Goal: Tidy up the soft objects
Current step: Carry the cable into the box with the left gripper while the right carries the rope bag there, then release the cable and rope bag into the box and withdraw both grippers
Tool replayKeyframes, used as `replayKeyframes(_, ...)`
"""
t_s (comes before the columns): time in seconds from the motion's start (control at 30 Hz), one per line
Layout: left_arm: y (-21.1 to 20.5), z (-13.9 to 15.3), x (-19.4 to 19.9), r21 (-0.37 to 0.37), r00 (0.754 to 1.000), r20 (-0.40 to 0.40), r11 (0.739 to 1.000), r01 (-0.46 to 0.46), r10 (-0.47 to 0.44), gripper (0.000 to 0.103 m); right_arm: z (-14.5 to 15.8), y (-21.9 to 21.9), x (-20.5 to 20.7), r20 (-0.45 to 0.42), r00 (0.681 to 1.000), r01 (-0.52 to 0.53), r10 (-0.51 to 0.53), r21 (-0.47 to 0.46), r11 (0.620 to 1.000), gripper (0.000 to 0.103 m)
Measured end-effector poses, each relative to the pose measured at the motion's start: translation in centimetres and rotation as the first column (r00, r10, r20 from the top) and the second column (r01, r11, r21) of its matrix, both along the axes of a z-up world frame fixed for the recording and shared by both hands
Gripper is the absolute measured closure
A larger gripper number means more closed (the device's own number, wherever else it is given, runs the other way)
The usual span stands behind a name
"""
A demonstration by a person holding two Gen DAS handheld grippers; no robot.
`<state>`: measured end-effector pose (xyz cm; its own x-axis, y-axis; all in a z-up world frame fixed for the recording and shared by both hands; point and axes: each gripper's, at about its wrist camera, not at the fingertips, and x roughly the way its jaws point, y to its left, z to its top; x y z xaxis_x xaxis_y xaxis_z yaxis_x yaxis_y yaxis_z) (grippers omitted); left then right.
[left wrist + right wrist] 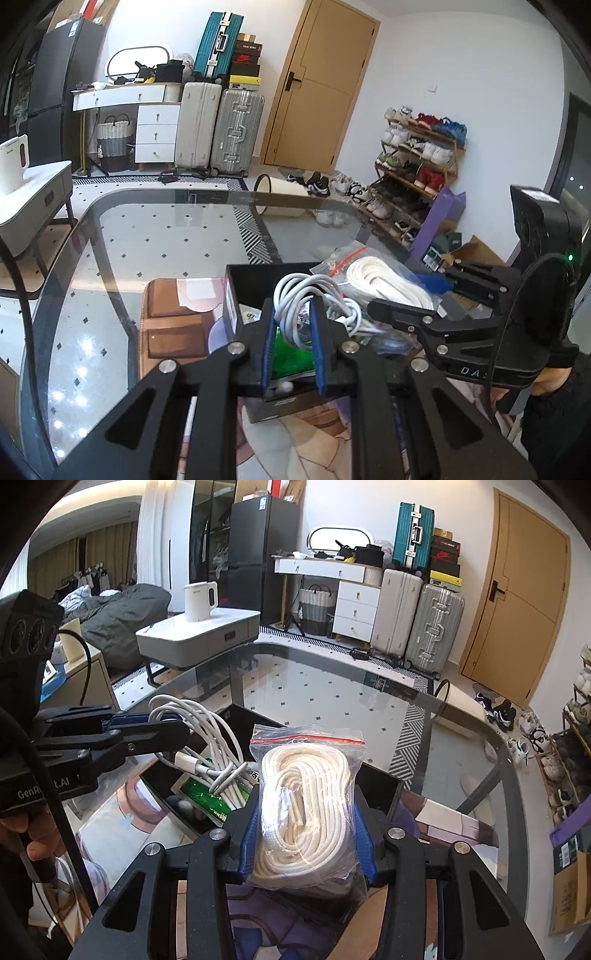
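Both loads hang over the open black box (236, 291) on the glass table (155, 221), apparently for dropping in: the left gripper (293, 328) is clenched on a bundle of white charging cable (299, 295), and the right gripper (303, 834) grasps a zip bag of white rope (306, 786) by its sides. The right wrist view alone shows the cable's connector end dangling onto a green packet (203, 794) inside the box — the left wrist view instead shows the bag's side and a brown case (173, 325) beyond the box.
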<state>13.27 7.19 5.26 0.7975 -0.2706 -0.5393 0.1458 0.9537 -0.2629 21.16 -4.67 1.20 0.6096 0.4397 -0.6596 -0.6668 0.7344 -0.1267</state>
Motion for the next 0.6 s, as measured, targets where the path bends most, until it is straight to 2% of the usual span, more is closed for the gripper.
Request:
replayKeyframes(0.4,-1.1,-1.1,0.2,0.124,0.999,-0.031,0.992,-0.015,0.019,0.081,-1.1,1.8,1.8,-0.033,0.999,-0.036,0.035,-0.045,0.998,0.059)
replayKeyframes(0.5,-1.3,-1.2,0.1,0.139,0.999,-0.044,0.990,-0.022,0.028,0.067,-1.2,1.8,2.1,-0.032,0.999,-0.043,0.041,-0.052,0.998,0.059)
replayKeyframes(0.53,-1.2,-1.2,0.0,0.138,0.999,-0.043,0.990,-0.026,0.032,0.057,-1.2,1.5,2.0,-0.030,0.999,-0.043,0.041,-0.050,0.998,0.059)
replayKeyframes(0.6,-1.1,-1.2,-0.4,0.136,0.999,-0.040,0.990,-0.029,0.035,0.054,-0.9,0.9,1.9,-0.025,0.999,-0.042,0.041,-0.022,0.999,0.051)
